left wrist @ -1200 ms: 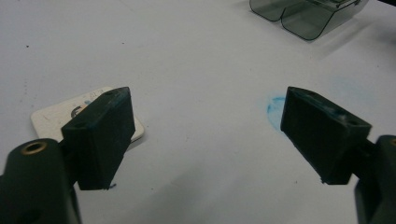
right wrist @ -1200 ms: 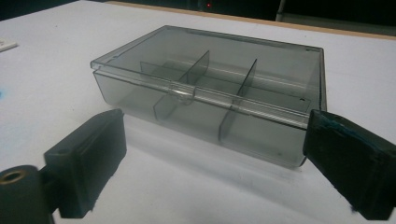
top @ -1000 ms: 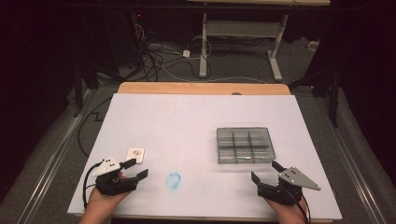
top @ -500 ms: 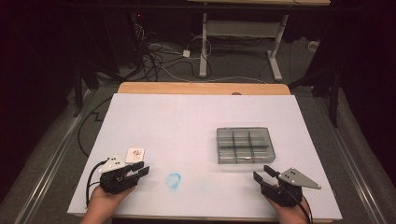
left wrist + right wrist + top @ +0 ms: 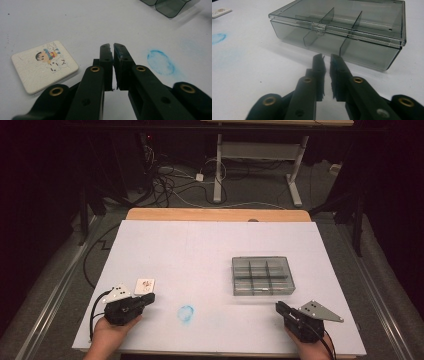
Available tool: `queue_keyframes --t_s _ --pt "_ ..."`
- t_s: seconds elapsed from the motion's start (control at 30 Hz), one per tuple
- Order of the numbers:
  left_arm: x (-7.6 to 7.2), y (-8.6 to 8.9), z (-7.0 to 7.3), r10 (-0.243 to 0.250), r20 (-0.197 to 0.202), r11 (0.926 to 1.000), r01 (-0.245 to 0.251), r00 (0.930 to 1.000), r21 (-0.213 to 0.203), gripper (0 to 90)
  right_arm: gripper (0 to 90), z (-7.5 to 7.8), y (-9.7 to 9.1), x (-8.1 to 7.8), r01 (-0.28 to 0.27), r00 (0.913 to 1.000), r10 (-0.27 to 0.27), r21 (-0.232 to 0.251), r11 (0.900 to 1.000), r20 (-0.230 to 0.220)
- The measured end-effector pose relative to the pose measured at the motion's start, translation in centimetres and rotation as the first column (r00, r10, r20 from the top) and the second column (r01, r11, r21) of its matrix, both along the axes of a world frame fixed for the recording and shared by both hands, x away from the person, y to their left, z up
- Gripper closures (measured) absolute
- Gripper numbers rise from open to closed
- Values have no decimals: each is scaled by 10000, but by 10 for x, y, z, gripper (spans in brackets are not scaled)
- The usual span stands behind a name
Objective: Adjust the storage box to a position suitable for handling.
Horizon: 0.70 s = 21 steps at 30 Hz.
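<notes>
Grippers at near counter (image 5: pixel 210 245) edge: left gripper (image 5: pixel 150 297) beside white tile (image 5: pixel 144 286), right gripper (image 5: pixel 279 306) just before grey compartment box (image 5: pixel 263 275); both jaws have just closed, nothing between them.

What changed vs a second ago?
Both pairs of jaws have just been closing: the left gripper and right gripper are now shut on nothing. Hands stayed put. The white square cartoon tile, smoky clear plastic compartment box and blue smudge are unmoved.
</notes>
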State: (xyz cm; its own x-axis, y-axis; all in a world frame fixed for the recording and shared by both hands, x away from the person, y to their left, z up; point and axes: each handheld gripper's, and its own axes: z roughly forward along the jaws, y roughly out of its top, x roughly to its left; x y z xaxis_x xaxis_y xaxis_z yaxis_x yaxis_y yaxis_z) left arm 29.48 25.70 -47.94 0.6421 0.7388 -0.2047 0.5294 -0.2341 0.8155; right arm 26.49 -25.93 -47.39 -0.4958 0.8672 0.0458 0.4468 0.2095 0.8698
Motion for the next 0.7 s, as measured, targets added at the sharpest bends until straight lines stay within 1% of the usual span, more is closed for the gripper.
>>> queue_keyframes --t_s 0.07,0.1,0.2,0.27,0.4,0.43,0.47,0.53,0.57,0.63,0.67,0.7 --pt "0 0 0 6 -4 10000 -6 10000 9 876 896 0 -1 0 -16 10000 16 -37 10000 16" --pt "0 0 0 53 21 10000 -53 10000 80 876 900 0 -1 -1 -7 10000 7 -54 10000 19" --pt "1 1 0 126 -7 9998 -126 9999 130 876 900 0 -1 -1 -83 9999 83 -43 10000 58" --pt "4 6 0 266 -217 9996 -264 9994 77 875 900 0 -1 -1 -158 9998 159 -85 9998 99" --pt "7 11 0 445 -207 9990 -445 9988 20 875 900 0 0 -2 -225 9996 227 -145 9996 138" --pt "8 15 1 682 -176 9977 -681 9975 56 875 900 0 0 -2 -224 9996 226 -146 9996 144" --pt "9 18 1 838 -221 9965 -838 9962 26 875 900 0 0 -1 -217 9997 218 -129 9997 130" --pt "11 22 2 1107 -139 9939 -1107 9938 10 875 900 0 0 -1 -93 9999 94 -119 9999 79" --pt "12 23 2 1180 -43 9930 -1179 9930 63 875 900 0 0 -2 -16 10000 17 -87 10000 68" --pt "13 25 4 1244 0 9922 -1244 9922 66 875 900 0 -1 -2 49 10000 -49 -131 9999 54" --pt "17 29 6 1341 -117 9909 -1342 9909 -104 875 900 0 -1 -2 49 10000 -49 -131 9999 54" --pt "22 33 10 1619 -237 9868 -1621 9865 -59 876 900 0 -2 -2 59 10000 -59 -103 9999 21"
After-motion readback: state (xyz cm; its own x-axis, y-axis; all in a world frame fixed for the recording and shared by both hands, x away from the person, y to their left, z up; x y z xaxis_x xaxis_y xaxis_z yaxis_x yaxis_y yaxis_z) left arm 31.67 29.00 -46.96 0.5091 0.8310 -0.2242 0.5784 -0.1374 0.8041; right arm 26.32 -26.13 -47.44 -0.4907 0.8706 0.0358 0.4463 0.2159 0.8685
